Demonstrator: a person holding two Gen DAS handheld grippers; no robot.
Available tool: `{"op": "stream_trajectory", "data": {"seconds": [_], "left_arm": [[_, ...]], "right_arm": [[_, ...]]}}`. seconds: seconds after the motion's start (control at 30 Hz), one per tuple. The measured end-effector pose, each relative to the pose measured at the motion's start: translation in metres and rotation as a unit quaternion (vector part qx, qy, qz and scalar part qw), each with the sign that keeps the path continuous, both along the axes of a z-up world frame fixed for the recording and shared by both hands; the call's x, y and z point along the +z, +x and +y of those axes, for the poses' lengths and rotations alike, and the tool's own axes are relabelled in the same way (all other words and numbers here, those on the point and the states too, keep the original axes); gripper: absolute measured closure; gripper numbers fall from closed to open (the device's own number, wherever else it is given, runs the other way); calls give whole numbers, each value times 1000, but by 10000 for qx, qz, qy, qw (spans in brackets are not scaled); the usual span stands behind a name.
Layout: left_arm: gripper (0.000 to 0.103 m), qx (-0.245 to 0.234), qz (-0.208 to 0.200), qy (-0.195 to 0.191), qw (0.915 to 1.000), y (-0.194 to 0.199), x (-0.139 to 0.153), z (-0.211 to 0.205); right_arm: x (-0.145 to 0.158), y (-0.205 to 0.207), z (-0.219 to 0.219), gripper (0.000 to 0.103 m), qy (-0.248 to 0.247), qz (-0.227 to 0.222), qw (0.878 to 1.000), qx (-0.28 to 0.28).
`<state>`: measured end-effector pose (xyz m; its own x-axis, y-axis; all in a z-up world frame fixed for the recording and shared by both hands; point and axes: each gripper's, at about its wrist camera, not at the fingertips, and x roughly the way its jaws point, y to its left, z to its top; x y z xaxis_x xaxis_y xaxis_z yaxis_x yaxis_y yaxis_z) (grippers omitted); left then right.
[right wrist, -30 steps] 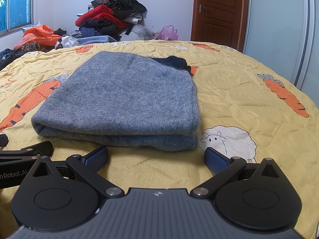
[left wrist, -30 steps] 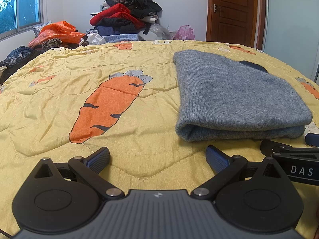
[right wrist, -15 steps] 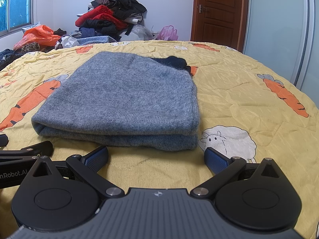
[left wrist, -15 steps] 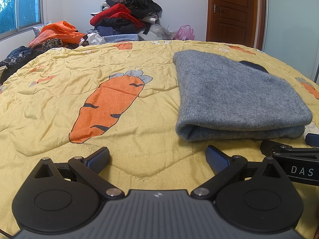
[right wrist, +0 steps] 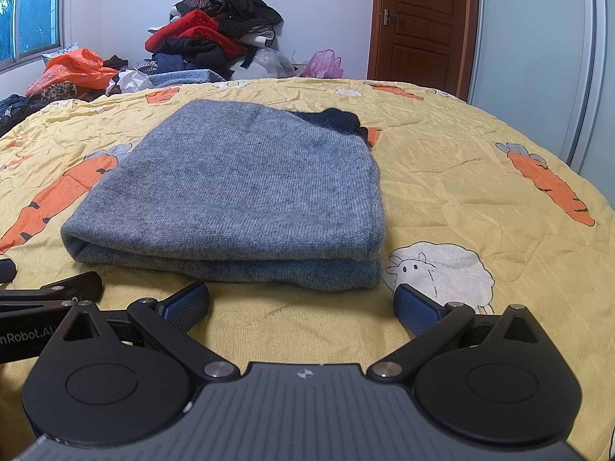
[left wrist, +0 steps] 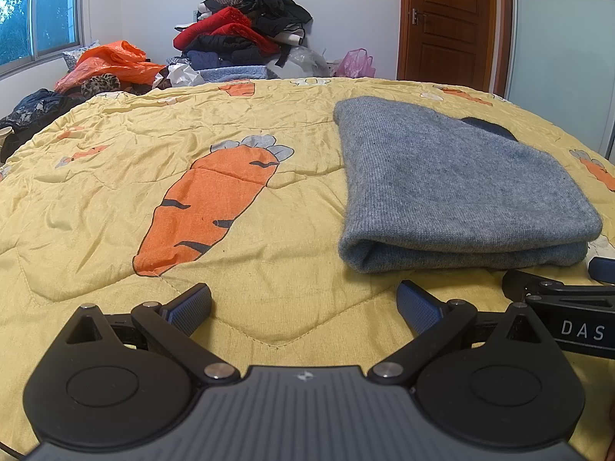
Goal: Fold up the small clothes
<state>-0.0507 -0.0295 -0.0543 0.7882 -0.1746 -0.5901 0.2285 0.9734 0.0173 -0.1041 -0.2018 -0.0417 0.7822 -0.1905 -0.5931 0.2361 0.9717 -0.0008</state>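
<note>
Sweater [right wrist: 238, 188]: grey knit, folded flat on the bed, a dark piece showing at its 1 o'clock corner.
Left gripper [left wrist: 303, 301]: fingers spread, empty, sweater at 1 o'clock.
Right gripper [right wrist: 301, 301]: fingers spread, empty, just short of the fold.
Bed [left wrist: 115, 192]: yellow carrot-print quilt.

grey knit garment [left wrist: 453, 188] [right wrist: 238, 188]: folded in flat rectangle, two thick layers, rounded fold edge facing cameras. lies on yellow quilt [left wrist: 115, 192] with carrot print. dark navy part [right wrist: 330, 117] sticks out at far right corner, under grey layer. surface smooth, slightly fuzzy.
</note>
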Motion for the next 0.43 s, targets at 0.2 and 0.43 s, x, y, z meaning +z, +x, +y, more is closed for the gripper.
{"op": "stream_trajectory", "data": {"seconds": [0.2,0.43], "left_arm": [[0,-1,-1,0,10000,0,0,0],[0,-89,77,111,9999,0,5,0]], "right_arm": [[0,0,0,0,-1,-1,10000,1],[5,-3,-5,0,70,144,9994,312]]}}
